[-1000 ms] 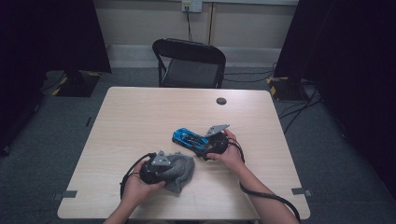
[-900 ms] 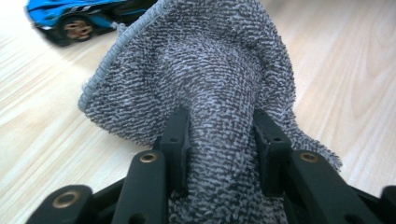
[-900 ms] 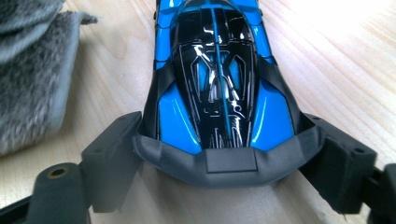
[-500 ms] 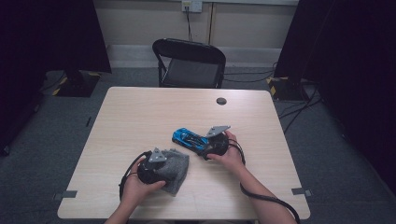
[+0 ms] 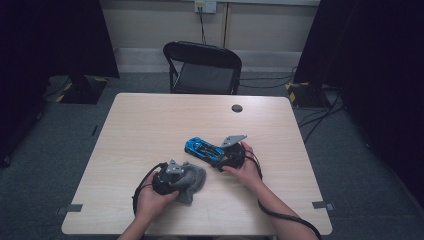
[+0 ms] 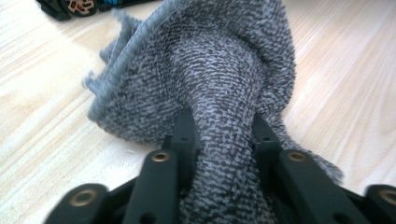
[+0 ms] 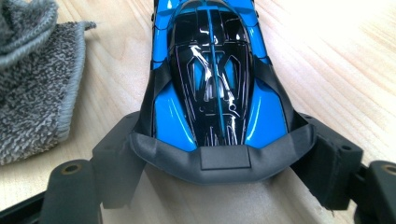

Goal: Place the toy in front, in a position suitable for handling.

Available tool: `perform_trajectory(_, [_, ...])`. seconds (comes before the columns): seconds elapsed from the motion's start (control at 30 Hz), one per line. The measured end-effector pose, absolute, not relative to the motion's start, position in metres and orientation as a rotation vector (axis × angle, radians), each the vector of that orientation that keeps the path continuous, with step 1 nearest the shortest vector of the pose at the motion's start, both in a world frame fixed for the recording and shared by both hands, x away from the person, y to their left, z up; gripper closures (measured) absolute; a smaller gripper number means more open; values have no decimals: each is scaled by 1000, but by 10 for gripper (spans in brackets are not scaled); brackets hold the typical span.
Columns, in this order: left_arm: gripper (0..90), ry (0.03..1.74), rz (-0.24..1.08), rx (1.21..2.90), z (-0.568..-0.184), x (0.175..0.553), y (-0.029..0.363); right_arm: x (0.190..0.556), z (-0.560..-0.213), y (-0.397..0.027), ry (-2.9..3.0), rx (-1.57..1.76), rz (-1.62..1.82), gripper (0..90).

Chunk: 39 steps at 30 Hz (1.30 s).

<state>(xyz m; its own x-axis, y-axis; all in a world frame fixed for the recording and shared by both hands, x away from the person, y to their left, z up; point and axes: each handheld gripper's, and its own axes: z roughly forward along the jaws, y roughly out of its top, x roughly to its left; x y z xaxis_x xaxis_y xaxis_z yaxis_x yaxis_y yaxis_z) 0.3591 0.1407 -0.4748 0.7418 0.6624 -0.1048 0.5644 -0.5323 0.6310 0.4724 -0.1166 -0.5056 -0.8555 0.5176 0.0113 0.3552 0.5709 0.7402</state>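
Note:
A grey knitted cloth (image 5: 198, 176) lies bunched on the table near its front edge. My left gripper (image 5: 186, 177) is shut on a raised fold of the cloth (image 6: 224, 70). Its jaws have just been closing, and both black fingers (image 6: 184, 130) now pinch the fold. To the right, a blue and black toy car (image 5: 202, 148) lies on the table, nose pointing away to the left. My right gripper (image 5: 218, 156) has closed in a little and holds the rear of the car (image 7: 217, 84), with one pad on each side of the tail.
The pale wooden table (image 5: 150, 125) has a small black round thing (image 5: 237, 108) near its far edge. A black folding chair (image 5: 205, 65) stands behind the table. An edge of the cloth (image 7: 32, 93) lies just left of the car.
The cloth under the left hand has shifted a little and changed shape. The right hand and the car have kept still.

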Motion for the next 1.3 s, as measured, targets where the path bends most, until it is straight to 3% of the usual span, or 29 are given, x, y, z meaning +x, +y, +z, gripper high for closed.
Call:
perform_trajectory(0.23, [714, 940, 227, 2108, -440, 387, 148, 473, -506, -117, 2596, 733, 1155, 241])
perform_trajectory(0.53, [711, 878, 278, 2173, -438, 435, 101, 473, -506, -117, 2596, 733, 1155, 241])
perform_trajectory(0.8, [707, 859, 265, 2253, -454, 448, 63, 473, -506, -117, 2596, 734, 1154, 241])
perform_trajectory(1.3, [708, 959, 339, 2272, -448, 468, 78, 472, -506, -117, 2597, 732, 1155, 243])
